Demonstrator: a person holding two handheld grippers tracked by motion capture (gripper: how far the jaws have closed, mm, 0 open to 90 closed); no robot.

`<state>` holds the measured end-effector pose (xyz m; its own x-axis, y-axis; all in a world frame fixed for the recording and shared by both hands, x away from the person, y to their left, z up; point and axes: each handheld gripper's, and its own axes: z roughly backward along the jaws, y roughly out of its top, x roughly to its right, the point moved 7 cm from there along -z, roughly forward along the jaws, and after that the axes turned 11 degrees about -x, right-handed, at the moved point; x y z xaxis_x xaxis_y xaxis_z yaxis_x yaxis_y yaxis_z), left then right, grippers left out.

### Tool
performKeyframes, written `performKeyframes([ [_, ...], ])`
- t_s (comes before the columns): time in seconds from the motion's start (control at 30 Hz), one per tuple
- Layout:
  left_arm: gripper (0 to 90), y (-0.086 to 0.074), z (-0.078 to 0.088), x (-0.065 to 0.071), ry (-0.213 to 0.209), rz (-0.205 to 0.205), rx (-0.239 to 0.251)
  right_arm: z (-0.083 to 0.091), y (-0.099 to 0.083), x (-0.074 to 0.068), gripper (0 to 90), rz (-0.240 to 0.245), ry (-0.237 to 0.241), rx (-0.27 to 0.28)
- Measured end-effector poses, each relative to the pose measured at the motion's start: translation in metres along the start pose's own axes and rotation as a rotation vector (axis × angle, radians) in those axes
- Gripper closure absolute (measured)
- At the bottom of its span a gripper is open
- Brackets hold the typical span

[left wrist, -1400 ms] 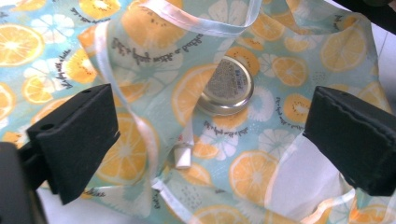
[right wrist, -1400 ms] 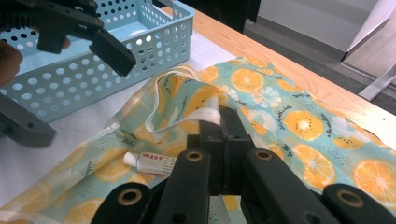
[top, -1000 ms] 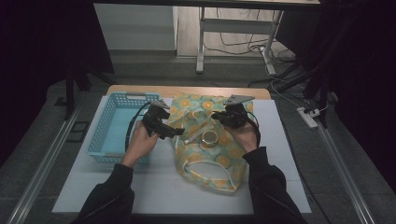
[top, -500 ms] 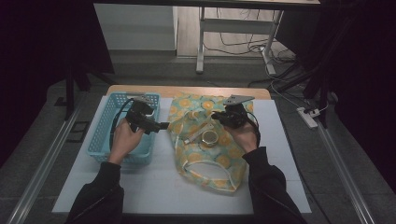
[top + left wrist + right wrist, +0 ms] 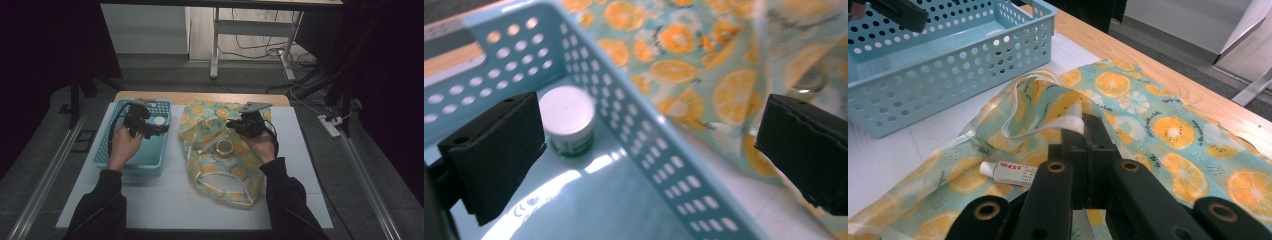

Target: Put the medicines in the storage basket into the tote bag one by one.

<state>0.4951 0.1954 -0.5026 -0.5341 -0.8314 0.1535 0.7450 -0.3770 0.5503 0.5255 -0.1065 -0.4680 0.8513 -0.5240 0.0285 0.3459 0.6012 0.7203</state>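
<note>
Left hand-held gripper (image 5: 159, 129) hangs over the blue basket (image 5: 116, 150), jaws wide, nothing between them. In the left gripper view the jaws straddle the basket's right wall: one jaw sits inside the basket, the other out over the orange-print bag (image 5: 704, 65). A small white-lidded jar (image 5: 568, 117) stands upright on the basket floor, just beside the inner jaw, not touching it that I can tell. From above, the jar (image 5: 159, 120) sits near the basket's far right corner.

Right hand-held gripper (image 5: 231, 124) rests over the bag (image 5: 220, 180), jaws closed on a white strap (image 5: 1068, 125) of the bag, which loops up from the cloth toward the basket (image 5: 948, 55). A small white tube (image 5: 1010, 172) with red lettering lies on the cloth just beside the closed jaws. From above, the tube (image 5: 207, 146) lies next to a round tin (image 5: 224, 148) on the middle of the bag.

Bag lies flat on the white bench (image 5: 165, 200), just right of the basket, its other strap (image 5: 225, 177) curving across the near end.
</note>
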Motion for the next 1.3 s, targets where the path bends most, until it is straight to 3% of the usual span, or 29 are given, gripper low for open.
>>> performKeyframes([
  [0.07,0.0,-0.001,-0.002,-0.004,0.009,0.012,-0.009,0.0,0.0,0.0,89.8,0.0,0.0,0.0],
  [0.23,0.0,-0.002,-0.007,-0.018,0.078,0.042,-0.029,0.0,0.0,0.0,89.9,0.0,0.0,0.001],
  [0.47,0.0,-0.003,-0.016,-0.034,0.112,0.076,-0.064,0.0,0.0,0.0,89.8,0.001,0.001,0.001],
  [1.07,2.7,0.0,-0.047,-0.043,0.145,0.038,-0.174,0.001,0.0,0.0,89.9,-0.002,0.003,0.004],
  [1.3,13.7,0.003,-0.049,-0.044,0.144,0.014,-0.182,0.001,0.0,0.0,89.8,-0.002,0.003,0.004],
])
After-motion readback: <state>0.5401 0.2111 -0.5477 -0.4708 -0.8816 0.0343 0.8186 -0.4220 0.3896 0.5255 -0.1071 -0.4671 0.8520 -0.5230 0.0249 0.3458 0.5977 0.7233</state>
